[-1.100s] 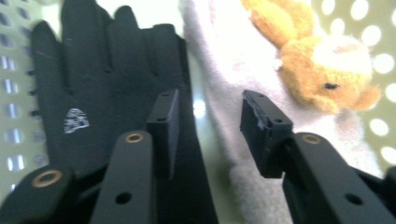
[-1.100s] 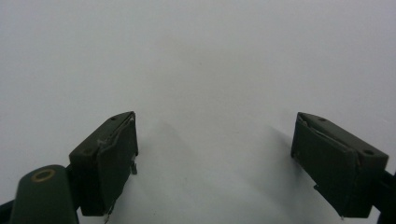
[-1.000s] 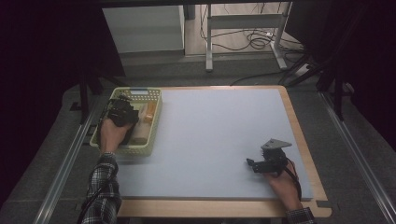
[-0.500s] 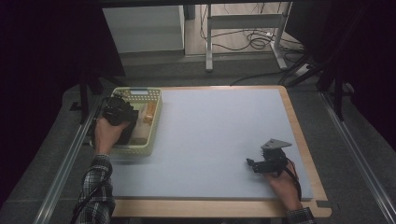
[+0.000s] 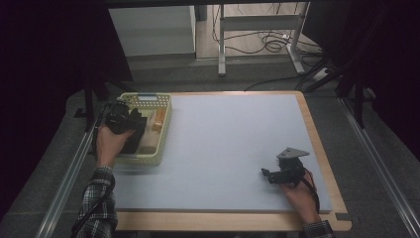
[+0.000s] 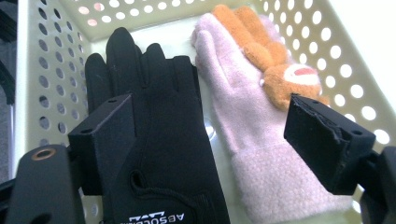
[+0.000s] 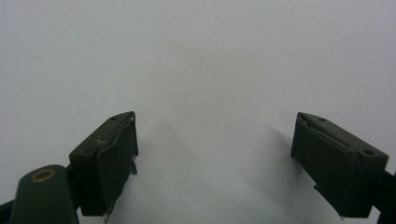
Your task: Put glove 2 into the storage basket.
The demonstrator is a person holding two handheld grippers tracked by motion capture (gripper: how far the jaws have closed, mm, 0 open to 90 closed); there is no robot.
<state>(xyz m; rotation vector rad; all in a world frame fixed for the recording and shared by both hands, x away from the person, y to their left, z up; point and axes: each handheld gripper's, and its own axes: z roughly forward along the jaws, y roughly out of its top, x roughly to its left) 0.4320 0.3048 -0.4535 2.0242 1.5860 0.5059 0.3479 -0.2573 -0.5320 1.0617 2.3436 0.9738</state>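
While the left gripper [image 6: 210, 140] hangs spread over a black glove [image 6: 154, 140] and pink glove [image 6: 252, 140] in the basket [image 5: 163, 130], the right gripper [image 7: 215, 163] rests released on the worktop [image 5: 228, 148].

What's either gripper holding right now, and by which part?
Nothing. Left gripper hangs open over the black glove and pink glove in the basket; right gripper is open over the bare table.

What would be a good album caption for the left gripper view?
Open left gripper poised over a black glove and a pink glove lying side by side in a perforated basket.
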